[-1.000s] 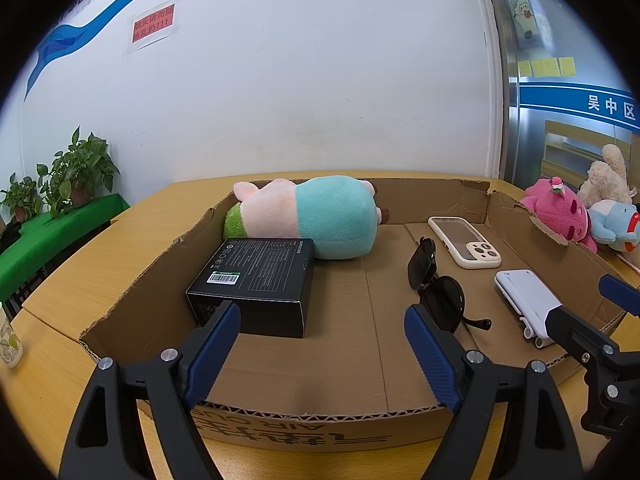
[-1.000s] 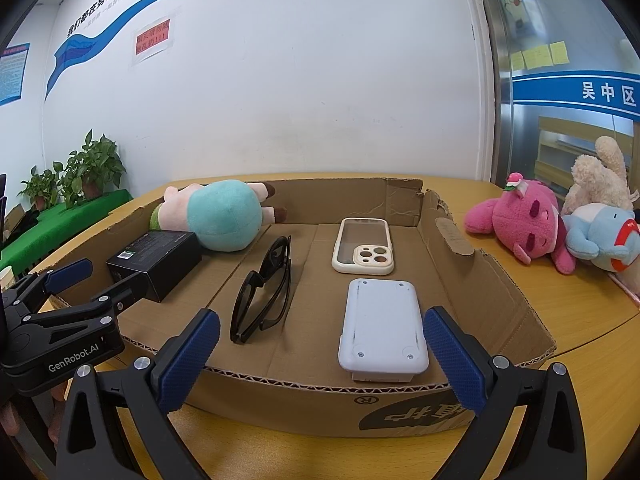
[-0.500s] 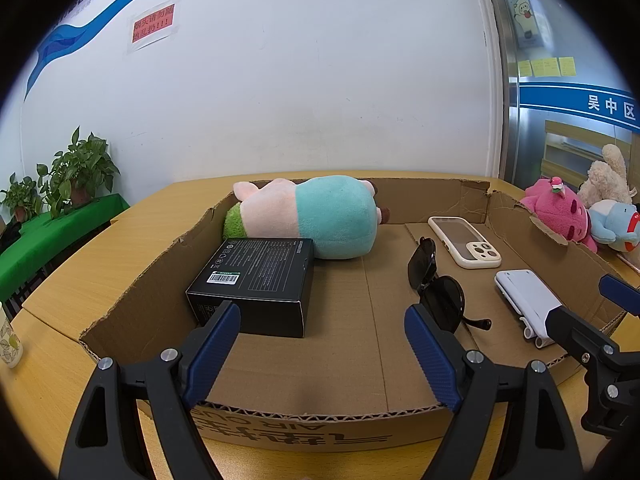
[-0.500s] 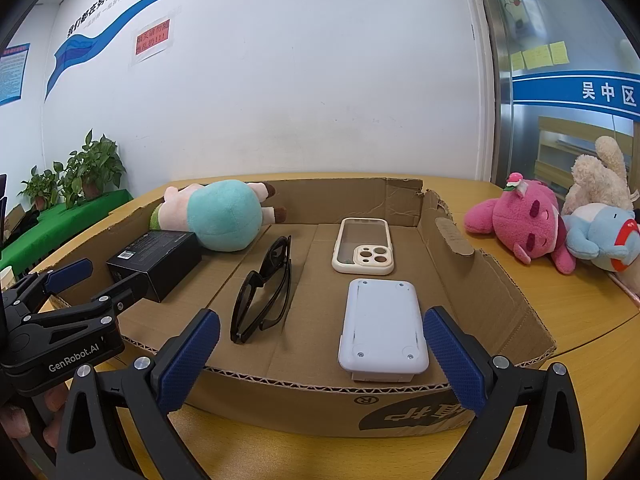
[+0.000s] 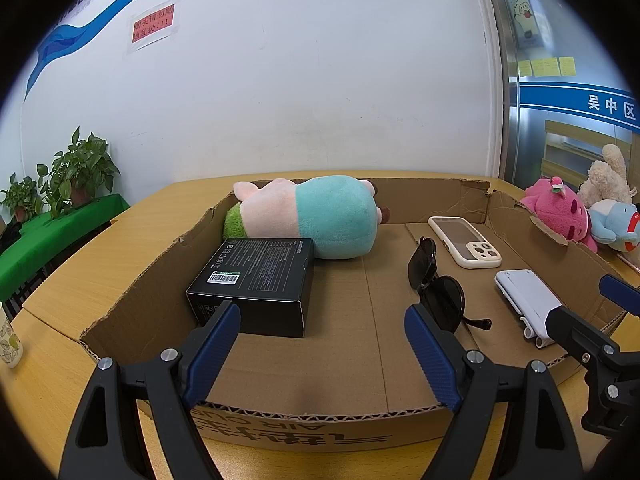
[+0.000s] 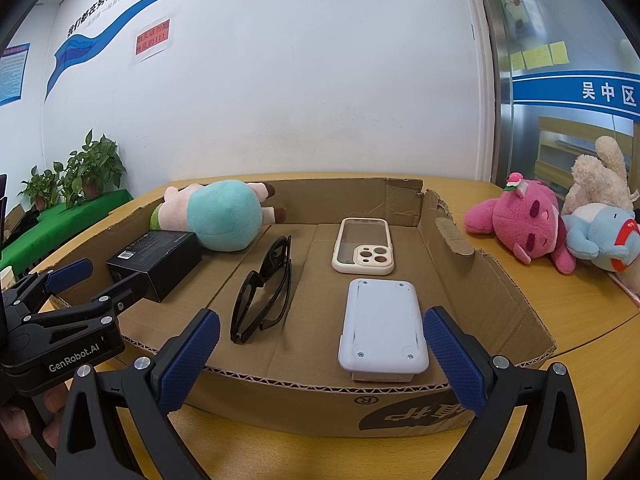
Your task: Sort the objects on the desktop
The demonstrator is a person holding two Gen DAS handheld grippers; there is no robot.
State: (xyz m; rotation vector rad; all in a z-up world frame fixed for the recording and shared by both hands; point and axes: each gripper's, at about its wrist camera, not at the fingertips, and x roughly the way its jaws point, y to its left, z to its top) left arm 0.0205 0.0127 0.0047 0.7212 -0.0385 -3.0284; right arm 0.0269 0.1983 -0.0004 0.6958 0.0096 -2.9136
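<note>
A shallow cardboard box (image 5: 320,420) (image 6: 304,396) lies on the wooden table. In it are a teal and pink plush toy (image 5: 312,216) (image 6: 218,214), a black carton (image 5: 256,280) (image 6: 156,260), black sunglasses (image 5: 436,284) (image 6: 266,292), a cream phone case (image 5: 466,240) (image 6: 364,246) and a white device (image 5: 526,300) (image 6: 382,324). My left gripper (image 5: 322,344) is open and empty just before the box's near wall, in front of the carton. My right gripper (image 6: 320,352) is open and empty before the near wall, in front of the white device.
A pink plush (image 6: 520,224), a blue plush (image 6: 604,240) and a beige plush (image 6: 600,176) lie on the table right of the box. Potted plants (image 5: 76,176) stand on a green surface at far left. A white wall stands behind the table.
</note>
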